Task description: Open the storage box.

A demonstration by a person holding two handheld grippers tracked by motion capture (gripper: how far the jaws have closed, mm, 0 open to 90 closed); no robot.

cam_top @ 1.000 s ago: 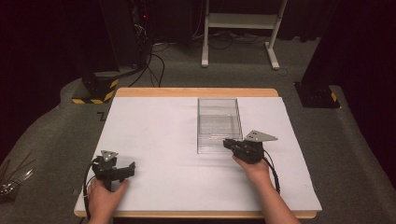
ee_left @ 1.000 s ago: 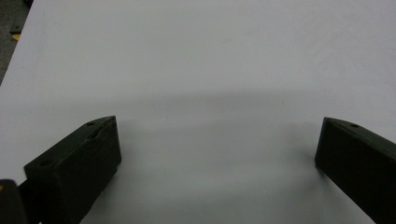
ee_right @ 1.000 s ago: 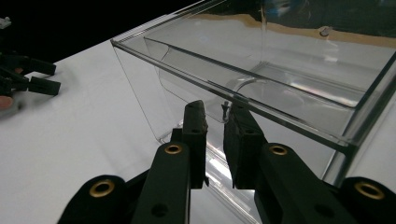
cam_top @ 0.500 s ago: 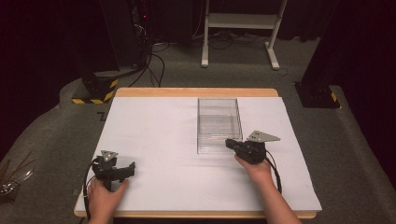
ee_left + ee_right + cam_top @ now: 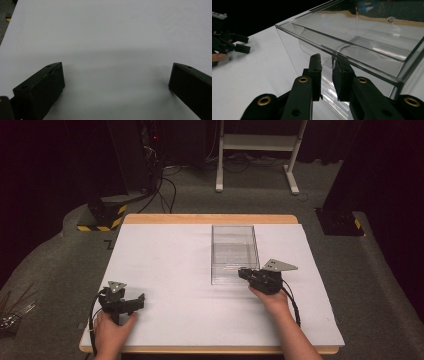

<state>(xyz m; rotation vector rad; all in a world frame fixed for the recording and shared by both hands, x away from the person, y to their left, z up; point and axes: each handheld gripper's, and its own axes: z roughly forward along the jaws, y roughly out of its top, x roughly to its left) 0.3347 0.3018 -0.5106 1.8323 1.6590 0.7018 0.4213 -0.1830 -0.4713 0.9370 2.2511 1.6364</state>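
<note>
The right tongs (image 5: 327,62) sit at the near wall of the clear plastic box (image 5: 234,252), and their jaws have just been opening a little. One jaw is outside the wall and one is inside, close on each side of a small clear tab, but I cannot tell if they press it. The left tongs (image 5: 121,301) are wide open with nothing in them, resting low over the white sheet (image 5: 170,270) near the front left corner, well away from the box. The box stands upright on the worktop (image 5: 210,218), right of the middle. I think the work has only begun: the box is reached, not yet lifted or moved.
</note>
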